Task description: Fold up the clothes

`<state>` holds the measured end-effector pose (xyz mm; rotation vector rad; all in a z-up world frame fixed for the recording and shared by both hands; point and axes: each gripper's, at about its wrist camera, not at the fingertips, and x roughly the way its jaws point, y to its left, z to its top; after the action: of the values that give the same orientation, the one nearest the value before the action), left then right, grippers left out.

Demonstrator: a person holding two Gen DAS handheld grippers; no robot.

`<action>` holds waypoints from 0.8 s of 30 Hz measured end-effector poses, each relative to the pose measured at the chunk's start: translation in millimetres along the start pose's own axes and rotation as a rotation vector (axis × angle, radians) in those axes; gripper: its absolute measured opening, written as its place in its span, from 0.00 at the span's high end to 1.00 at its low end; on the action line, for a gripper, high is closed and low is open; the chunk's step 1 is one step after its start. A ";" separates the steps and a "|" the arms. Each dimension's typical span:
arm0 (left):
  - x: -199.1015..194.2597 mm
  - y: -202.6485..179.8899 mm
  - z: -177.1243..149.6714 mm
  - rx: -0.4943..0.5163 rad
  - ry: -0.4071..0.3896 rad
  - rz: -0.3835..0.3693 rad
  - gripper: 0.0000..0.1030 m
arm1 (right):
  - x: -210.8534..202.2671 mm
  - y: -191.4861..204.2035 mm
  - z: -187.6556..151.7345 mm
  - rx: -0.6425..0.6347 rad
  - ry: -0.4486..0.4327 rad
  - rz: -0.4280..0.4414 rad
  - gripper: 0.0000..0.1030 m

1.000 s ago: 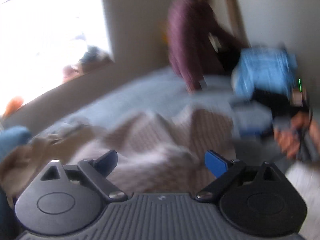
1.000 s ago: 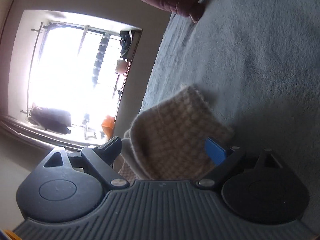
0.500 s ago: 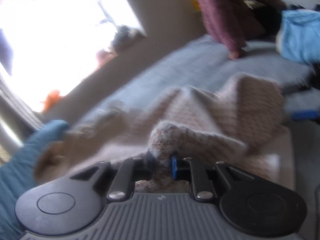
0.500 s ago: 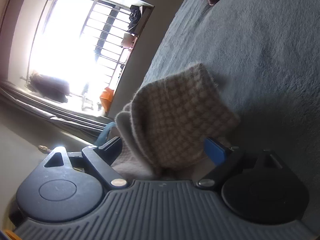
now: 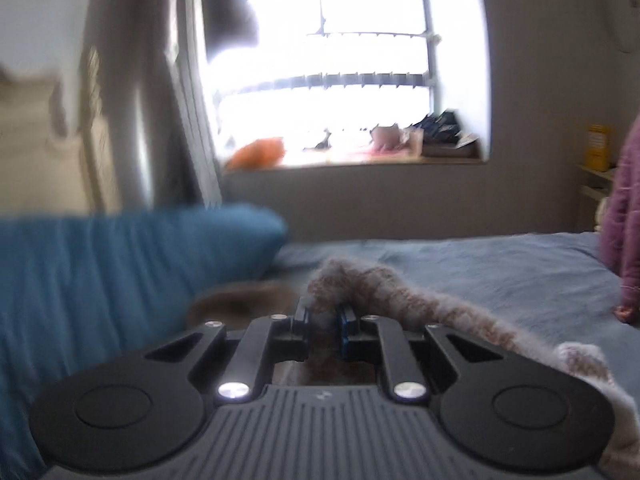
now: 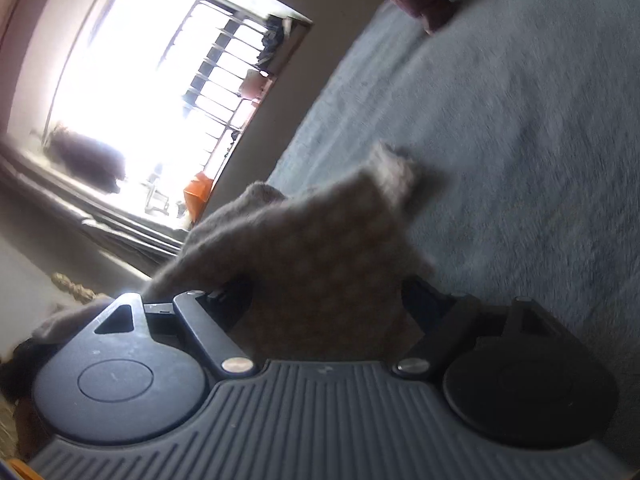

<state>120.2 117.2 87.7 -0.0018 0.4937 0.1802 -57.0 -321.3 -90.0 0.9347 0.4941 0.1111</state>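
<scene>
A fuzzy beige checked knit garment (image 5: 420,300) is held up above a grey-blue bed (image 5: 500,264). My left gripper (image 5: 324,320) is shut on a bunched edge of it, and the cloth trails off to the right. In the right wrist view the same garment (image 6: 320,248) drapes over my right gripper (image 6: 328,300). Its fingers stand wide apart with the cloth lying between them, and their tips are hidden by the fabric.
A blue cushion or pillow (image 5: 120,280) lies at the left of the bed. A bright barred window (image 5: 340,80) with clutter on its sill is behind. A person in a maroon top (image 5: 624,220) stands at the right by the bed (image 6: 500,120).
My left gripper closed on the garment's edge and lifted it, swinging towards the window. The garment rose over my right gripper, which stays open.
</scene>
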 end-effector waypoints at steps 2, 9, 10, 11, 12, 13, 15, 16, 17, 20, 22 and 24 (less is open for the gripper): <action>21.7 18.5 -17.0 -0.068 0.053 -0.004 0.85 | -5.4 22.2 -2.3 -0.154 -0.046 -0.043 0.20; 31.8 44.9 -45.5 -0.119 0.047 -0.044 0.79 | -5.1 112.6 -43.4 -0.909 -0.133 -0.175 0.19; 33.2 44.7 -46.6 -0.122 0.046 -0.051 0.77 | 0.2 120.8 -48.6 -0.992 -0.119 -0.188 0.18; 33.4 44.4 -48.3 -0.123 0.043 -0.053 0.70 | 7.8 127.5 -51.7 -1.055 -0.084 -0.189 0.18; 32.4 45.4 -49.9 -0.120 0.036 -0.051 0.65 | 16.0 134.2 -54.4 -1.115 -0.041 -0.185 0.18; 31.0 46.6 -51.5 -0.116 0.029 -0.049 0.57 | 26.4 140.4 -57.4 -1.182 0.011 -0.185 0.15; 26.0 49.6 -55.3 -0.109 0.018 -0.054 0.51 | 51.8 150.2 -63.4 -1.310 0.137 -0.212 0.08; 21.7 51.6 -57.7 -0.107 0.016 -0.063 0.48 | 62.1 150.7 -64.9 -1.341 0.172 -0.245 0.08; 17.4 53.6 -60.1 -0.104 0.014 -0.072 0.44 | 70.1 150.1 -66.0 -1.361 0.187 -0.275 0.08; -3.7 62.9 -70.2 -0.098 0.025 -0.098 0.35 | 81.9 149.1 -64.5 -1.353 0.268 -0.302 0.16; -20.7 65.6 -80.1 -0.075 0.046 -0.093 0.33 | 75.7 149.8 -65.6 -1.340 0.302 -0.299 0.44; -37.9 66.3 -91.7 -0.058 0.081 -0.104 0.33 | 63.5 148.7 -67.3 -1.325 0.298 -0.313 0.65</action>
<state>32.8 171.9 27.5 -0.0921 0.5675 0.0926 -13.8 -163.3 -27.9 -0.4648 0.6826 0.2503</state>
